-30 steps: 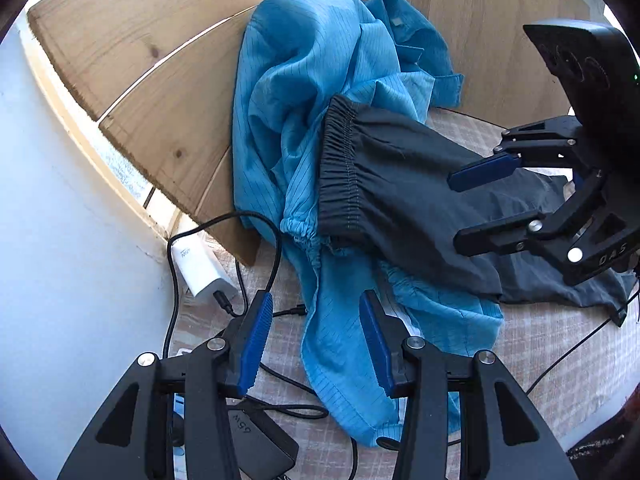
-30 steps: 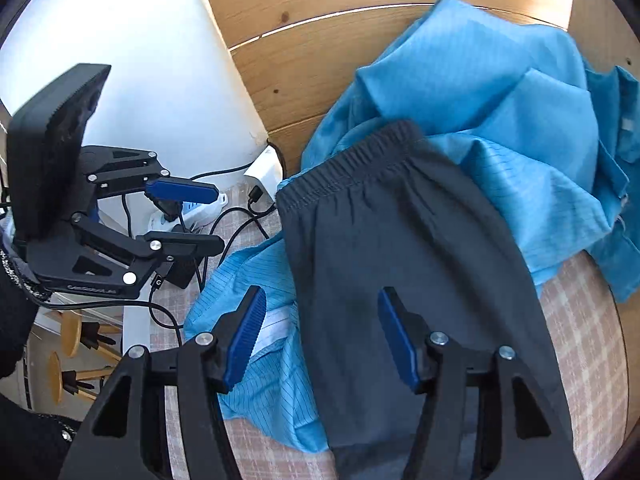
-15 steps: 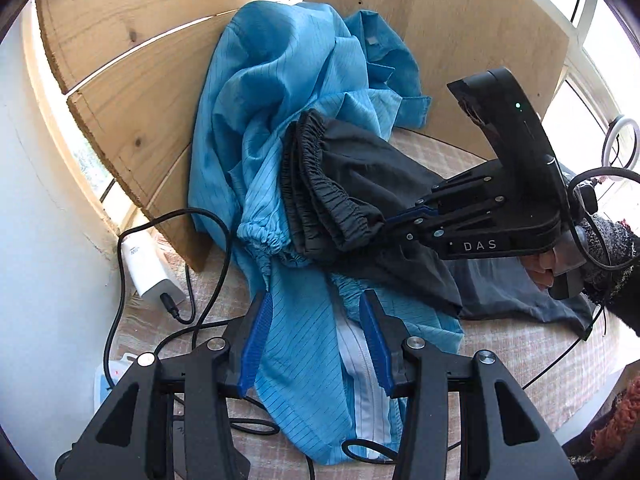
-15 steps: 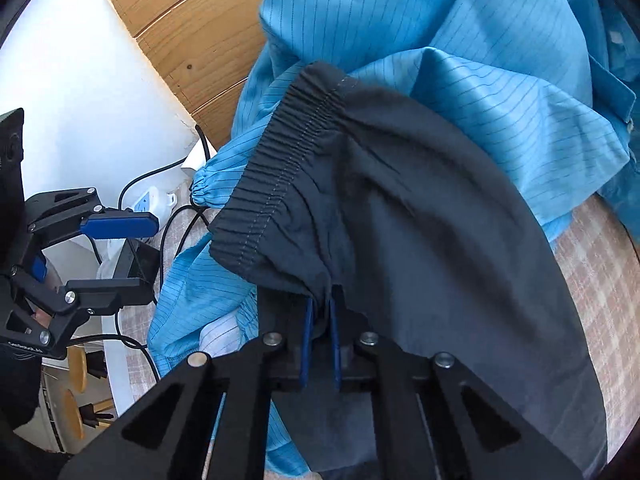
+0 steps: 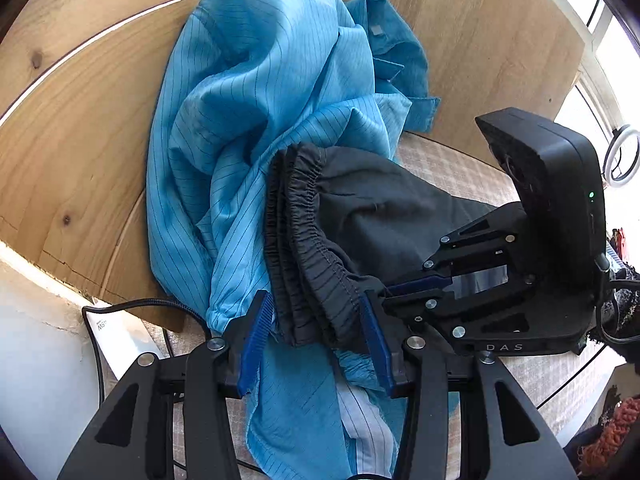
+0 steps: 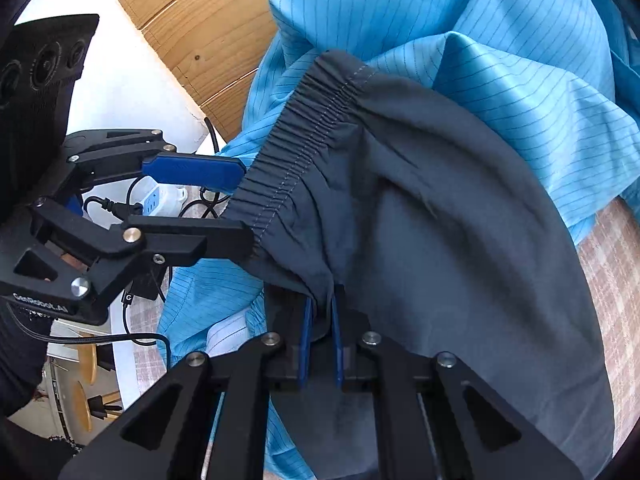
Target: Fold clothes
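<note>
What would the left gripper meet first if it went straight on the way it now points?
Most likely the bunched elastic waistband of the dark shorts, already lying between the left gripper's open blue pads. The striped blue garment sits behind it.

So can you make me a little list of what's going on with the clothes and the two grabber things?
dark shorts: lifted at the bunched elastic waistband, lying over the blue clothes
right gripper: shut on the dark shorts near the waistband
left gripper: open, fingers either side of the waistband, not yet closed
blue striped clothes: crumpled heap against the wooden board
extras: white power strip, black cables
</note>
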{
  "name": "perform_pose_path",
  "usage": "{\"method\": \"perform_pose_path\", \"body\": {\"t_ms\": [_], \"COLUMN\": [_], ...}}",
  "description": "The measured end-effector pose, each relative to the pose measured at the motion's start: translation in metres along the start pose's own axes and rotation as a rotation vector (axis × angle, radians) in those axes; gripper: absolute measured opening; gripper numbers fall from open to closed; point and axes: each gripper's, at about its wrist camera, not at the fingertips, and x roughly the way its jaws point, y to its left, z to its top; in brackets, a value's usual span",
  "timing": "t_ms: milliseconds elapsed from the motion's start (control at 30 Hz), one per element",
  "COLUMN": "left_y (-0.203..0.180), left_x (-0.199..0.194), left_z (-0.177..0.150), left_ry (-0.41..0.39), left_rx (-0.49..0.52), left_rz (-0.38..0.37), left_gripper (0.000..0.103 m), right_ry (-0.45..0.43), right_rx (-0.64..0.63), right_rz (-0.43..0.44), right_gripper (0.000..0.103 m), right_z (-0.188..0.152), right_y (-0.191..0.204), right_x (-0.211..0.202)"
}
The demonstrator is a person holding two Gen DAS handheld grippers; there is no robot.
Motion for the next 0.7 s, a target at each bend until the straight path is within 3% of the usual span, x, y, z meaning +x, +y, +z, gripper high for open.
{"method": "perform_pose_path", "body": {"t_ms": [400,700], "left_y": [-0.001,0.012], "left_x": [0.033,0.050], "left_z": [0.013,0.026], "left_ry": [0.094,0.110], "left_rx": [0.048,-0.006], "left_rz": [0.035,-0.054], "left_gripper": [0.050,0.047], "right_ry": [0.000,-0.010], "right_rx": [-0.019,-0.005], "right_rz": [-0.008,-0.001], "right_gripper": [0.009,0.009], "right_z": [-0.004,-0.007], "right_y": [0.009,0.012], "right_x": [0.013,0.021]}}
